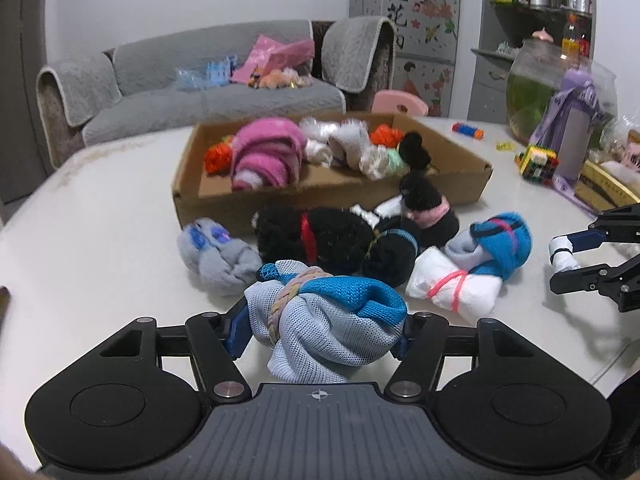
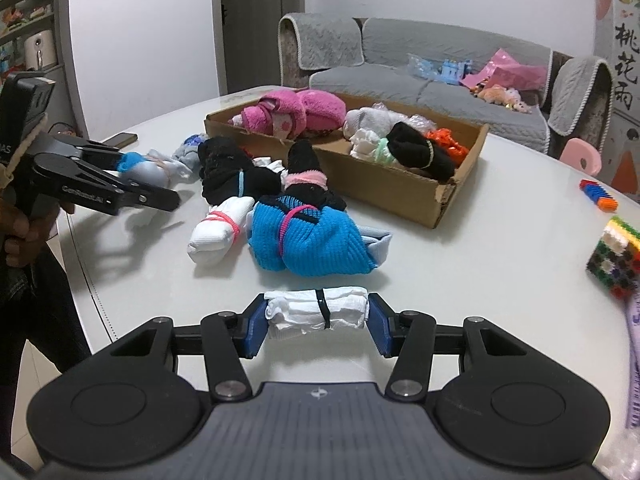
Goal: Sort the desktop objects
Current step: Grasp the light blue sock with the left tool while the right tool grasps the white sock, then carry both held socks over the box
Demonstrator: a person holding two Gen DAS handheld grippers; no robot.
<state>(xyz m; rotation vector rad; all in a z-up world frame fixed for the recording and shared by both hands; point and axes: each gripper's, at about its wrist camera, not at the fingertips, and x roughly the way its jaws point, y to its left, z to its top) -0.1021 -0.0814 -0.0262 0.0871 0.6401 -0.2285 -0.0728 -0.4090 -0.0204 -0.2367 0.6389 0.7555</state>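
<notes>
Both claws are loaded — left claw (image 1: 320,330) clamps the grey-blue bundle (image 1: 324,332), right claw (image 2: 316,322) grips the white roll (image 2: 318,310) endwise; cardboard box (image 1: 192,200) lies far, straight ahead.

Beside the brown cardboard box (image 1: 444,194), the mesh sock bundle (image 1: 328,332) was pale grey and bright blue, tied with a braided pastel band. Near the box lay a white roll (image 1: 452,286) with a pink tie, a blue knit bundle (image 2: 312,240) and black fuzzy socks (image 1: 316,238) banded red. Inside the box sat a pink striped bundle (image 1: 268,152). Another white roll (image 2: 318,310) had 1 black band.
</notes>
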